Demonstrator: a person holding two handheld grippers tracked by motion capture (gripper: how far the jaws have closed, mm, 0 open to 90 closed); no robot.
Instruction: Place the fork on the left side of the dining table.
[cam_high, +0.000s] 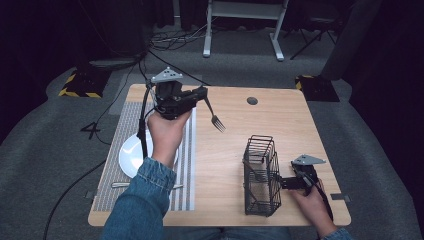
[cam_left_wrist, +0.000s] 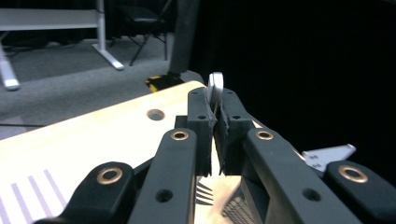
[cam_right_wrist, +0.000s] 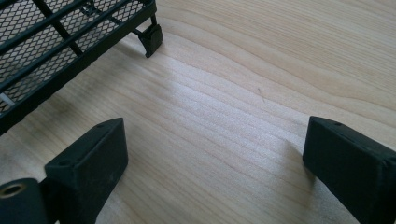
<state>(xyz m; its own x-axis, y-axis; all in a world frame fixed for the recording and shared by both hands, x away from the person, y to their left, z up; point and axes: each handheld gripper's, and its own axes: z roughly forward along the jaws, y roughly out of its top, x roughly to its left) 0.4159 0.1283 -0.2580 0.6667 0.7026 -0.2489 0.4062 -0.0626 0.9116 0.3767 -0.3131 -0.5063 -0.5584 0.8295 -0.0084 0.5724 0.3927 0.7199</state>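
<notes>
Fork (cam_high: 216, 121) hung in the air above the wooden table (cam_high: 225, 145), between the striped placemat (cam_high: 186, 165) and the black wire caddy (cam_high: 261, 175), its tines pointing down and to the right in the high view. Its handle ran up into the left gripper (cam_high: 202, 95), which was raised well above the table's far left part.

In the left gripper view the two black pads (cam_left_wrist: 201, 122) stood pressed together on the fork's handle, whose rounded silver end (cam_left_wrist: 215, 86) stuck out beyond them, while the tines showed faintly below the jaws.

The caddy stood upright near the table's right front, divided into compartments. A pale utensil handle seemed to lean inside it, though through the wire it could not be made out clearly.

On the placemat lay a white plate (cam_high: 131, 155), partly hidden by the person's left forearm in a denim sleeve (cam_high: 142, 200). Nothing could be seen on the part of the plate in view. A piece of silver cutlery (cam_high: 120, 184) lay on the mat in front of the plate.

The right gripper (cam_high: 282, 183) rested low at the table's right front, just beside the caddy's right wall. In the right gripper view its jaws were spread wide over bare wood with nothing between them, and the caddy's mesh base and one foot (cam_right_wrist: 152, 37) sat beyond the left-hand jaw, apart from it.
</notes>
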